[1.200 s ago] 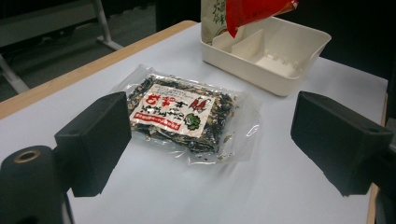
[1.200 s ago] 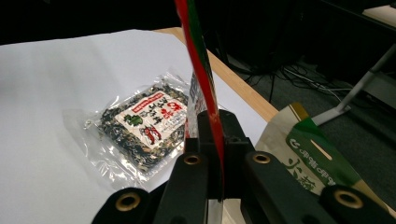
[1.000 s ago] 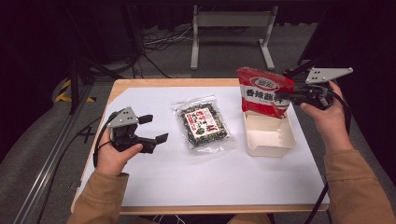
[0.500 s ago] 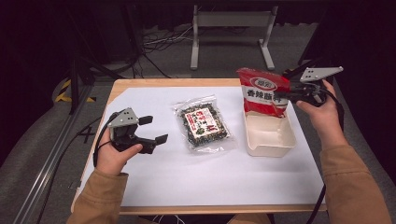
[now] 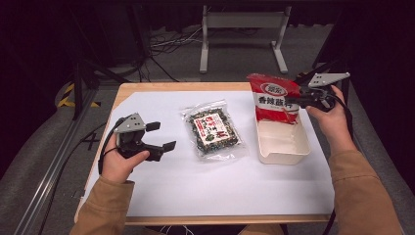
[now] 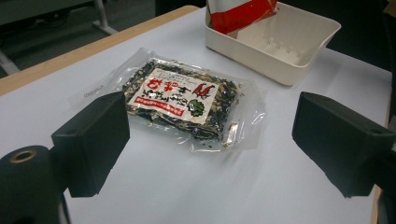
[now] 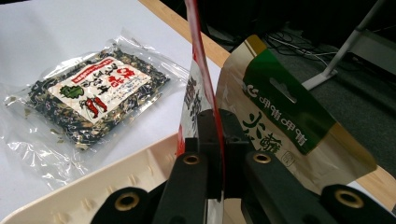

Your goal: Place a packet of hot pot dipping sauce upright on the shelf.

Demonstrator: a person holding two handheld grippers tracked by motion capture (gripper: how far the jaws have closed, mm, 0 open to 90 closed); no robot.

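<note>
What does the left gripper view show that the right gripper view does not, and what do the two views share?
Left gripper view alone: the two black fingers of the left gripper standing wide apart with nothing between them, and the far rim and inner floor of the cream plastic tray.

Right gripper view alone: the right gripper shut on the edge of the red snack bag, and that bag's gold and green back panel.

Shared: the clear flat packet of dark seaweed with a white and red label, the white table cover, the tray and the red bag.
</note>
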